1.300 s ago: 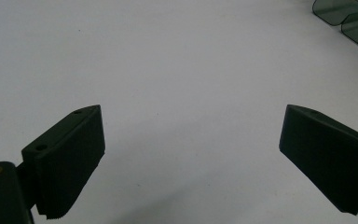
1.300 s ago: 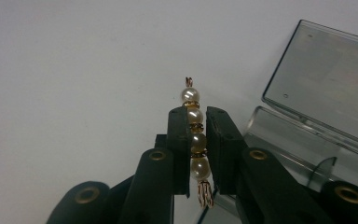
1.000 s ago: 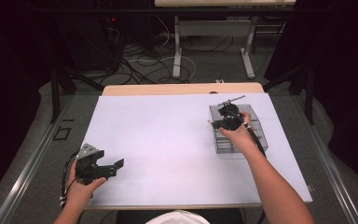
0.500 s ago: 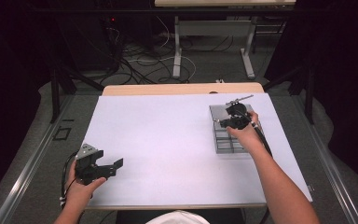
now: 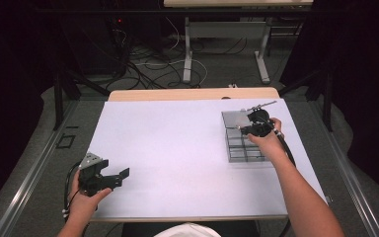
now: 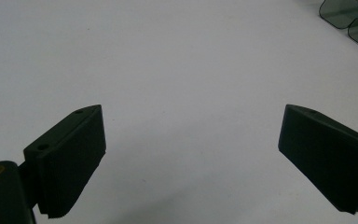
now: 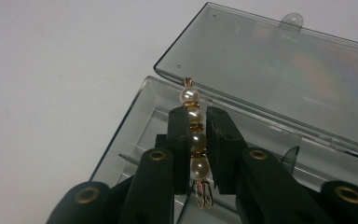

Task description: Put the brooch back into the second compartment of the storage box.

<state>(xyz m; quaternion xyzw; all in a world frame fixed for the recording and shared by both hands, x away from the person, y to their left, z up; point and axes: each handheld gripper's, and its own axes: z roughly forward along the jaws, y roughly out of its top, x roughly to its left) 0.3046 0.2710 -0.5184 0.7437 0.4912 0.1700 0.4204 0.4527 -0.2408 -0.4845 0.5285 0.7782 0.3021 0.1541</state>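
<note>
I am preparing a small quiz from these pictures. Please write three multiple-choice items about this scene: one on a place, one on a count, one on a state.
1. Where on the table does the clear box stand?
A. on the person's right side
B. on the person's left side
C. in the middle

2. How many pearl beads does the bead string show?
A. two
B. four
C. seven

3. How is the left claw?
A. shut on a bead
B. shut on nothing
C. open and holding nothing

Key: 1 A, the high view shows the box under the right claw, far from the left claw. 2 B, the right gripper view shows four pearls in a row between the jaws. 3 C, the left gripper view shows its jaws wide apart over bare table.
</note>
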